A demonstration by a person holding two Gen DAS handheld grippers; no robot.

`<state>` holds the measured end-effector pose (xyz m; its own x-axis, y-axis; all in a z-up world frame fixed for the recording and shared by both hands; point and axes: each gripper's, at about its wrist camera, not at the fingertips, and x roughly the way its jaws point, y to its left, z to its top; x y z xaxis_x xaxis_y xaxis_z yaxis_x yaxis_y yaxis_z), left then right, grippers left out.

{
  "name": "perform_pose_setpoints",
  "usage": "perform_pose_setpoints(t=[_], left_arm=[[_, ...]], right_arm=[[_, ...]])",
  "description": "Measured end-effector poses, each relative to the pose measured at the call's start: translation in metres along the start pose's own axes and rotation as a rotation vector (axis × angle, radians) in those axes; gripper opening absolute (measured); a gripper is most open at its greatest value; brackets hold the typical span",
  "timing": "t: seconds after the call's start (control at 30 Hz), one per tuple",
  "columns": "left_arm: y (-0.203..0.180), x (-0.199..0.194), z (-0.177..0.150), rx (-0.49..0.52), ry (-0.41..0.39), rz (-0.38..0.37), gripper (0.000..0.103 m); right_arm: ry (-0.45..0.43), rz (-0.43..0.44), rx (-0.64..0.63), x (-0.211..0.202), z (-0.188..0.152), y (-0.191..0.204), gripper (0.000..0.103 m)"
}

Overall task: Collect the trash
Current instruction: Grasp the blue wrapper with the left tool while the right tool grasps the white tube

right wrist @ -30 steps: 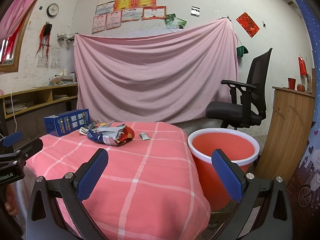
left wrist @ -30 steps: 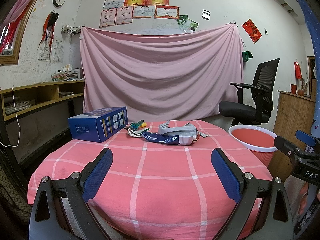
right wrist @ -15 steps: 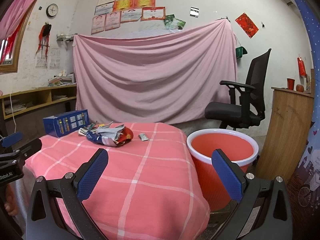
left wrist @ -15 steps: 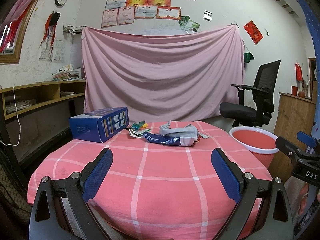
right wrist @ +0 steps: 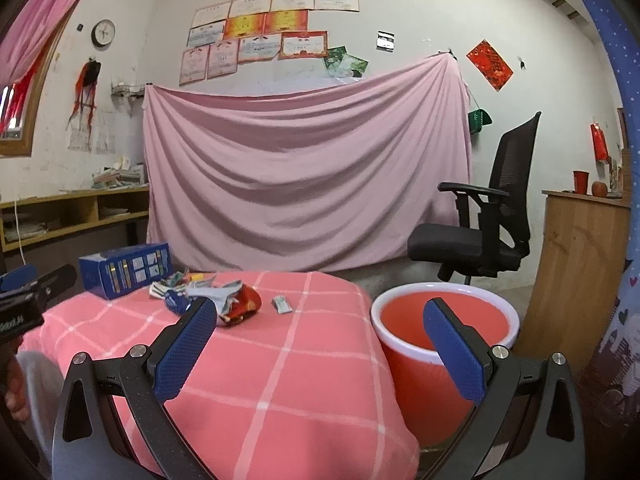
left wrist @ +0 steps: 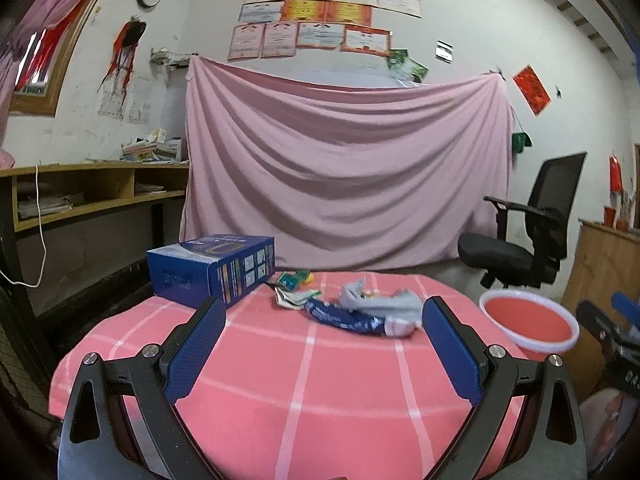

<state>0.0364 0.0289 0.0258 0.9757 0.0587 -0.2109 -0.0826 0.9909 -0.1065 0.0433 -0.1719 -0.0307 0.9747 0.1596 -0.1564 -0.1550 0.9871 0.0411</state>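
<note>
- Left wrist view: the left gripper (left wrist: 323,330) has moved closer over the pink-checked worktop (left wrist: 304,392), jaws spread wide and empty. The trash pile (left wrist: 352,312) lies ahead, beside a blue box (left wrist: 212,268); its pieces blur together. The red bin (left wrist: 528,326) is partly cut off.
- Right wrist view: the right gripper (right wrist: 320,332), jaws apart and empty, has edged forward. The bin (right wrist: 442,332) looks empty; a small wrapper (right wrist: 281,304) lies apart from the pile (right wrist: 216,300).
</note>
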Motion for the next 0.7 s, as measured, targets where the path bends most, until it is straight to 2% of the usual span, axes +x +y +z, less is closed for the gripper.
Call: perform_pose_setpoints(t=[0.2, 0.33, 0.4, 0.57, 0.7], left_arm=[[0.008, 0.036, 0.018, -0.013, -0.008, 0.026, 0.096], [0.009, 0.065, 0.025, -0.001, 0.021, 0.051, 0.096], [0.008, 0.082, 0.027, -0.002, 0.054, 0.07, 0.096], [0.01, 0.119, 0.021, -0.022, 0.165, 0.095, 0.096], [0.009, 0.148, 0.01, -0.019, 0.285, 0.115, 0.096]], right_arm=[[-0.012, 0.033, -0.004, 0.031, 0.011, 0.001, 0.103], [-0.002, 0.057, -0.015, 0.055, 0.018, 0.001, 0.103], [0.0, 0.058, -0.026, 0.068, 0.022, 0.001, 0.103], [0.075, 0.079, -0.047, 0.114, 0.028, -0.001, 0.103], [0.188, 0.083, -0.097, 0.157, 0.025, -0.001, 0.103]])
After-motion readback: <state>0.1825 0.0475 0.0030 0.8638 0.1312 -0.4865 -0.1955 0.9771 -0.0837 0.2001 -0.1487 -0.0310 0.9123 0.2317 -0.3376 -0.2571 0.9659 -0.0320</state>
